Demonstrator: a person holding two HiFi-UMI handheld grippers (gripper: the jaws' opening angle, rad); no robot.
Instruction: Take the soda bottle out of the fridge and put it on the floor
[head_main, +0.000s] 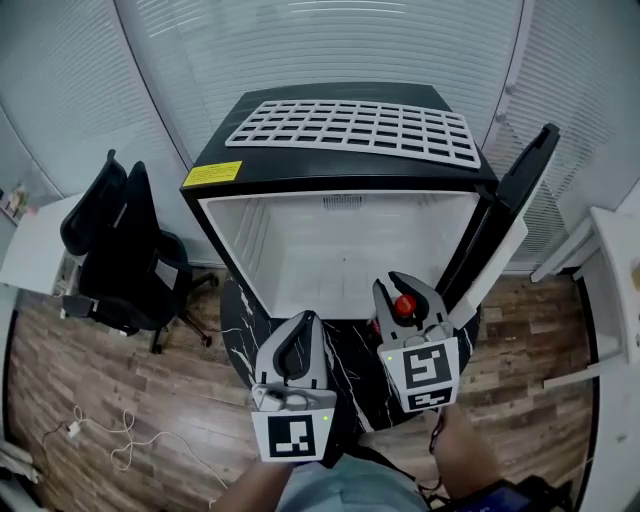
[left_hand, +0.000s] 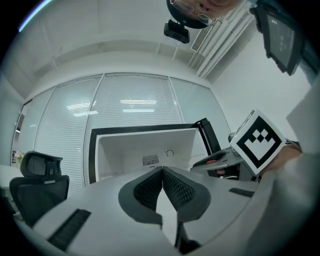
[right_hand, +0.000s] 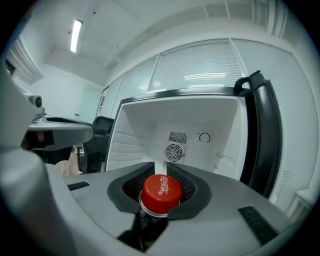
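Now my right claw (right_hand: 160, 167) is clamped round the neck of the one red-capped soda bottle (right_hand: 161, 192), on the near side of the single open fridge (head_main: 300, 250); my left claw (left_hand: 162, 172) is pressed together, empty.

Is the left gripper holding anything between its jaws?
No, in the left gripper view the left gripper has its jaws closed tip to tip with nothing between them.

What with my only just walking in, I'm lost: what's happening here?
A person faces an open fridge, a gripper in each hand. The right gripper is shut on a soda bottle at the neck, just under its red cap, outside the fridge. The left gripper is shut and empty. The bottle is not yet on the floor.
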